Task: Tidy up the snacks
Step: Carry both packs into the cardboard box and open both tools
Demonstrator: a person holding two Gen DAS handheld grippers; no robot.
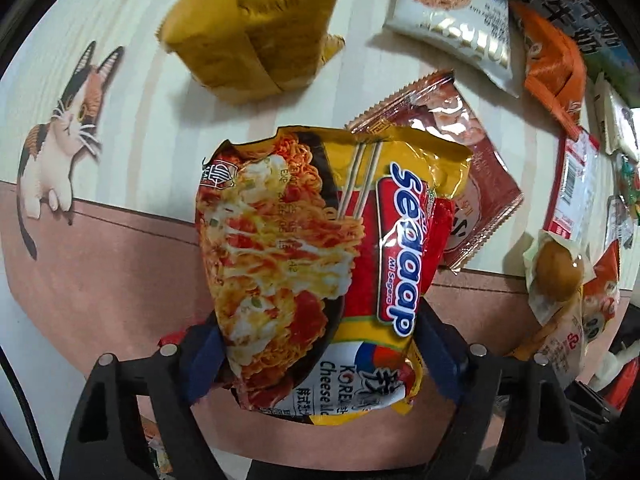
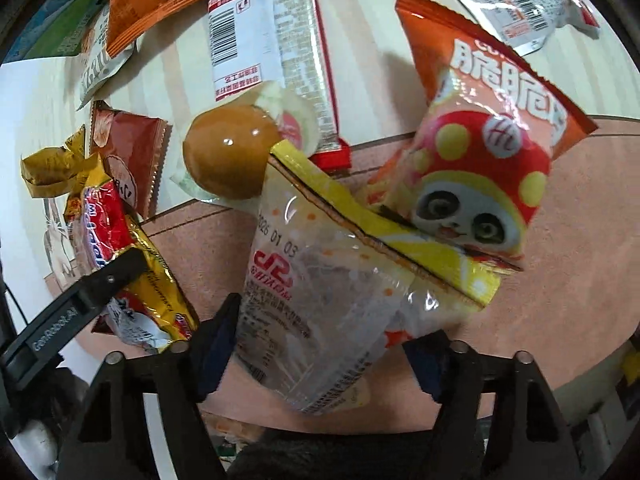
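Two tools, each grasping a snack packet above the cat-print table.

Left to right: the mat's calico cat [image 1: 60, 136] lies toward the table's left edge, with a mustard-yellow packet [image 1: 256, 28] beyond it. The left tool [image 1: 316, 350] has its blue pads pressed on the lower end of the Sedaap noodle packet [image 1: 320, 248], held above the table's pink band; a brown sachet [image 1: 468, 172] lies just behind it. The right tool [image 2: 320, 354] is clenched on a clear packet with a yellow band [image 2: 320, 280], beside a brown egg-shaped snack [image 2: 230, 152] and an orange panda bag [image 2: 480, 152]. A red-edged white wrapper [image 2: 276, 40] lies toward the far edge.
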